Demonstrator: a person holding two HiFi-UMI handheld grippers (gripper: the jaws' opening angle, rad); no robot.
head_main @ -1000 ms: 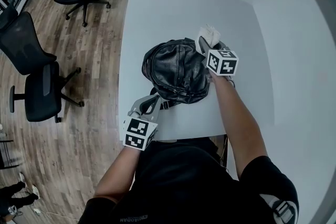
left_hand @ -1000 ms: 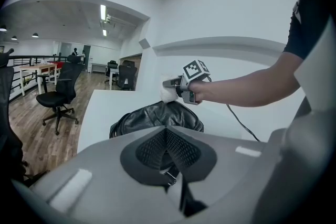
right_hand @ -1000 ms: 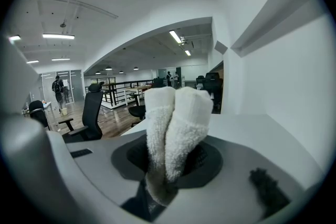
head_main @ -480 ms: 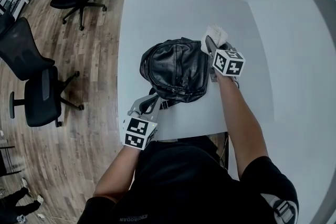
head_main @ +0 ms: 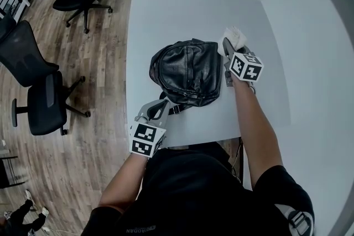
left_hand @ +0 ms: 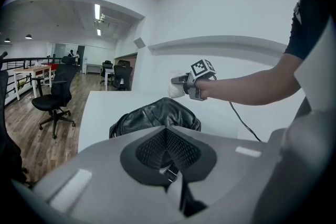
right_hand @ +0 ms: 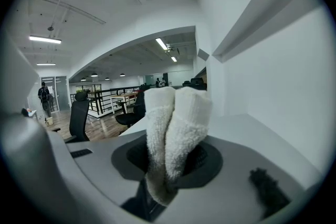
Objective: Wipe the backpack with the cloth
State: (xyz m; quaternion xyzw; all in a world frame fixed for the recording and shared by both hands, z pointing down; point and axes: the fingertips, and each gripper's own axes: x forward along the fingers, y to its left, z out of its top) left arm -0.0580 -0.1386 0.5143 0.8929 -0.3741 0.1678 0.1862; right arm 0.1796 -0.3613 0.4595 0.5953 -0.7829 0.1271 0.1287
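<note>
Glossy black backpack [head_main: 185, 72], folded white cloth [head_main: 233, 40]

- The person's left gripper [head_main: 161, 107] is held low and close to the body, its marker cube [head_main: 146, 140] nearest the torso and its jaws pointing forward. The bare left forearm [head_main: 124, 179] is bent in beside the waist.
- In the left gripper view, the jaws are closed together on a backpack strap [left_hand: 175, 186] with a buckle.
- The right arm [head_main: 254, 130] reaches forward almost straight, bare below a dark short sleeve. The right gripper [head_main: 228, 48] is out ahead, with its own cube [head_main: 246, 66] facing up.
- The right jaws are clamped on a folded white cloth [right_hand: 176, 128], which stands up out of them.
- The two grippers are well apart.
</note>
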